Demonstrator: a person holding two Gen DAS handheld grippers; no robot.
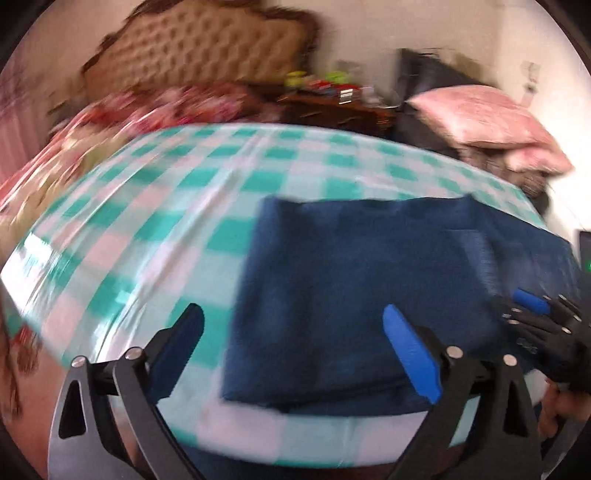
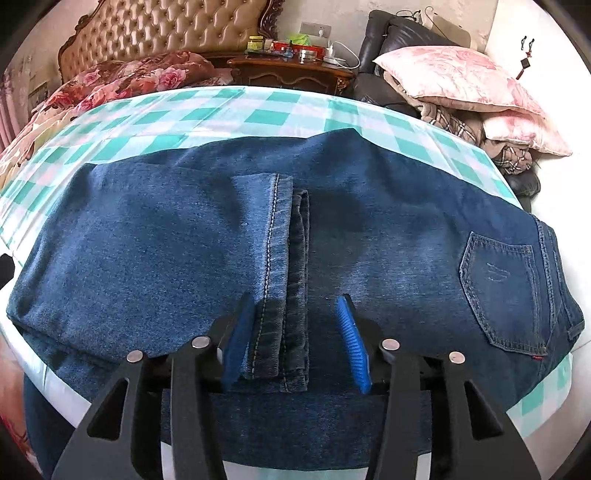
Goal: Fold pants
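Blue jeans (image 2: 147, 240) lie across a table covered in a green-and-white checked cloth (image 2: 207, 114). The legs are folded back, and the hems (image 2: 280, 236) lie at the middle, over the seat part with its back pocket (image 2: 502, 288) at the right. My right gripper (image 2: 295, 317) is open, its blue pads on either side of the hem edge at the near side. In the blurred left wrist view the jeans (image 1: 351, 280) lie folded on the cloth (image 1: 155, 206). My left gripper (image 1: 295, 325) is open and empty above the near left corner of the jeans. The right gripper (image 1: 535, 306) shows at the right edge.
A bed with a tufted headboard (image 2: 166, 29) and floral quilt (image 2: 122, 81) stands behind the table. A wooden nightstand (image 2: 295, 70) holds small items. Pink pillows (image 2: 454, 77) are stacked on a dark chair at the back right.
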